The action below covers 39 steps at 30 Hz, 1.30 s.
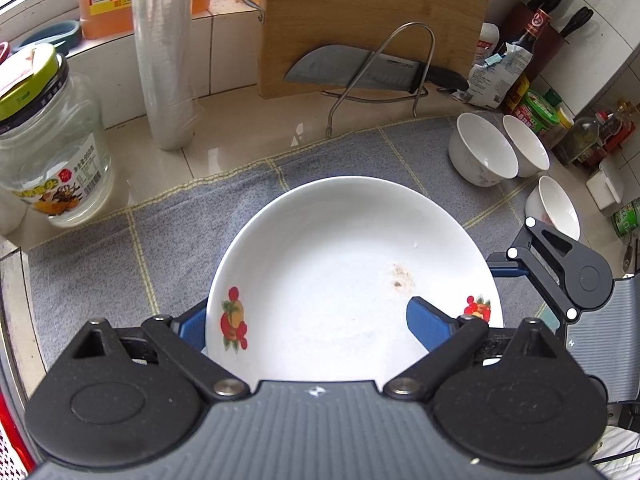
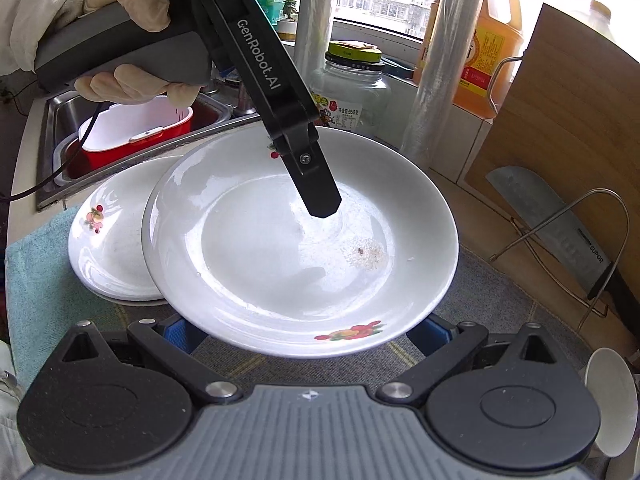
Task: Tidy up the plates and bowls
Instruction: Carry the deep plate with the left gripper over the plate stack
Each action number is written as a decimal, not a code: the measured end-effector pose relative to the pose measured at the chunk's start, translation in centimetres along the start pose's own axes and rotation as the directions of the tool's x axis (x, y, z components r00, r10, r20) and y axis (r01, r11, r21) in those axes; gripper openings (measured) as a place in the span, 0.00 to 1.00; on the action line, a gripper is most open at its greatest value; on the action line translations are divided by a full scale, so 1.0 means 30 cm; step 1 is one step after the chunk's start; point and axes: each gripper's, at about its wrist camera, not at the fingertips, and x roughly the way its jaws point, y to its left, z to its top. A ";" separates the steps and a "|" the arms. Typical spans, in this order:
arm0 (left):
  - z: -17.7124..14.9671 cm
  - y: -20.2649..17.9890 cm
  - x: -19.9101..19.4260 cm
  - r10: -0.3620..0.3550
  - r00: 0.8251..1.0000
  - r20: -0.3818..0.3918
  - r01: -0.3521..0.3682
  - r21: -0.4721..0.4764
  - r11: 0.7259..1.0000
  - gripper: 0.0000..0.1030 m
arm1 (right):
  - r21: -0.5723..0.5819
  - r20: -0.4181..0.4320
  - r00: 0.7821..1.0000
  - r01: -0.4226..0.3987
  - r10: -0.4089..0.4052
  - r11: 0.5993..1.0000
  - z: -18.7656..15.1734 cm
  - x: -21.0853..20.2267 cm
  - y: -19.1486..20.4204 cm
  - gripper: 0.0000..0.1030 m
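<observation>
3 bowls (image 1: 482, 156) sit unstacked on the counter cloth (image 1: 120, 264). 1 plate (image 1: 340, 272) hangs tilted over the second plate (image 2: 116, 248), wedged in the wide-spread left tool (image 1: 306, 314). Right tool (image 2: 302, 332) is under its rim, grip unclear. Stacking has barely begun.

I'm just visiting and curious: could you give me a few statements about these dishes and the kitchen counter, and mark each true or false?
1. The big plate overlaps a second plate. True.
2. Three white bowls stand on the grey cloth. True.
3. The big plate is spotless. False: it has a small brownish smudge.
4. The cleaver lies flat on the cloth. False: it rests in a wire rack against the wooden cutting board.
5. The glass jar has a green lid. True.
</observation>
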 end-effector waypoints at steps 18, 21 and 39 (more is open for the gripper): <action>-0.203 0.047 -0.094 0.047 0.997 0.061 -0.036 -0.179 0.983 0.94 | -0.080 -0.019 0.995 -0.097 0.096 0.992 0.015 0.003 0.133 1.00; -0.229 0.059 -0.107 0.053 0.996 0.076 -0.037 -0.202 0.979 0.94 | -0.092 -0.023 0.994 -0.105 0.103 0.990 0.023 0.006 0.152 1.00; -0.334 0.153 -0.118 0.055 0.994 0.098 -0.025 -0.287 0.957 0.94 | -0.133 -0.069 0.988 -0.144 0.136 0.981 0.078 0.081 0.218 1.00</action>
